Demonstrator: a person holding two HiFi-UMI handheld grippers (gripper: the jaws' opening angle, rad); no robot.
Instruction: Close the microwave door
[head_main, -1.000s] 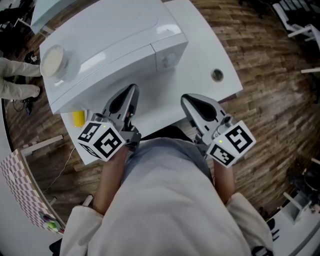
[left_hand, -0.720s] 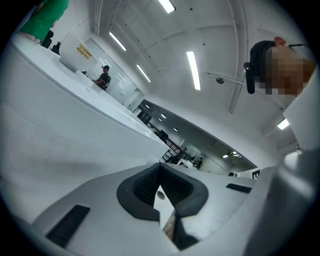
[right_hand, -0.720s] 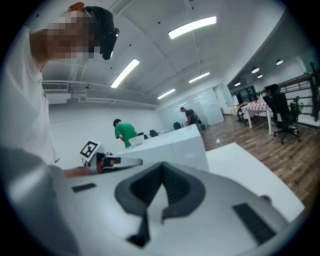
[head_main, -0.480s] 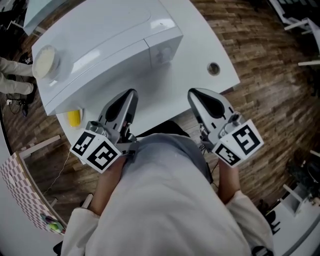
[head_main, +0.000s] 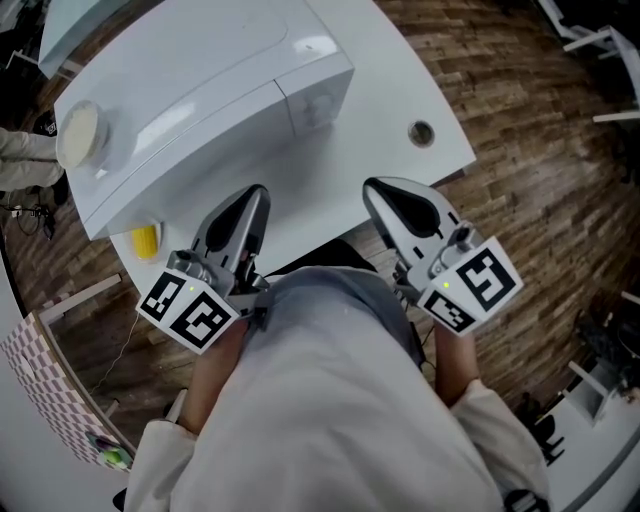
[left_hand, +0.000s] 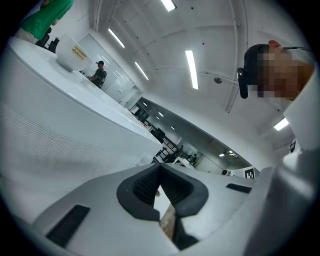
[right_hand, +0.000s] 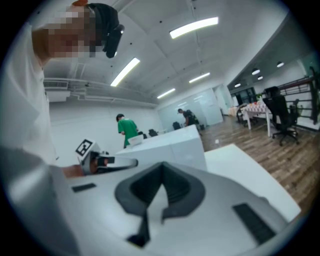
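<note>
The white microwave (head_main: 190, 70) stands on the white table (head_main: 400, 80) in the upper left of the head view, its door (head_main: 190, 145) seemingly flush with the front, though the steep angle leaves that unsure. Just below it at mid-frame, the left gripper (head_main: 256, 192) and the right gripper (head_main: 372, 188) hang over the table's near edge, both empty, jaws pressed together.

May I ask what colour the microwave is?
The microwave is white, clearest in the head view.
</note>
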